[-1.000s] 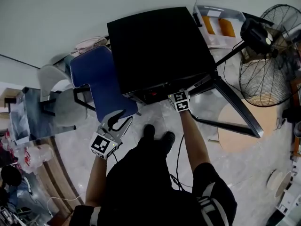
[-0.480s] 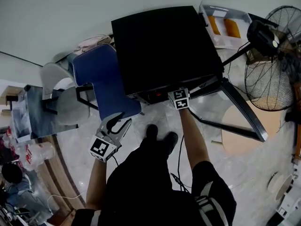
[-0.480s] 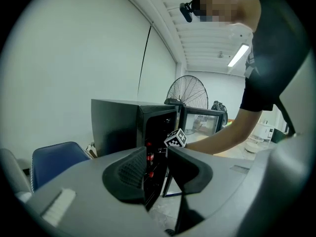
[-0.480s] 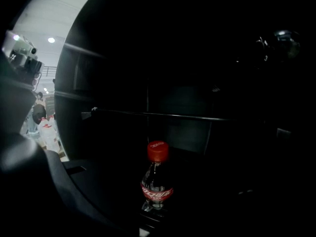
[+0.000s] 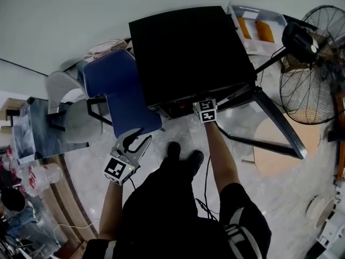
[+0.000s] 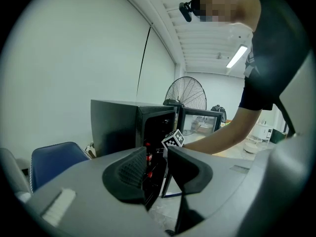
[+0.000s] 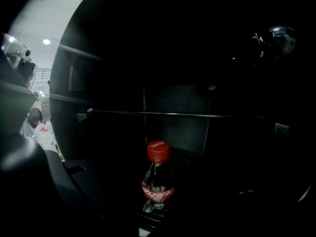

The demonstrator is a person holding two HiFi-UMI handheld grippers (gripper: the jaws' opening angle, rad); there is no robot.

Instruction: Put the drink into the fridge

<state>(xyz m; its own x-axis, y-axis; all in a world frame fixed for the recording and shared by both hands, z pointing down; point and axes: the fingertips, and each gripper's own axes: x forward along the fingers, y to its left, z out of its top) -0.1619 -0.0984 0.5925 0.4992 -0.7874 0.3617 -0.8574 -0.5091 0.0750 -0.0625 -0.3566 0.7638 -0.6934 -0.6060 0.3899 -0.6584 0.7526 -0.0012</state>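
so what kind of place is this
Probably an office or workroom rather than a home kitchen: a small black fridge stands open between a pedestal fan and a blue chair, with a strip light on the ceiling.

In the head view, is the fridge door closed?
No: the glass door stands swung wide open, off to the right of the black fridge.
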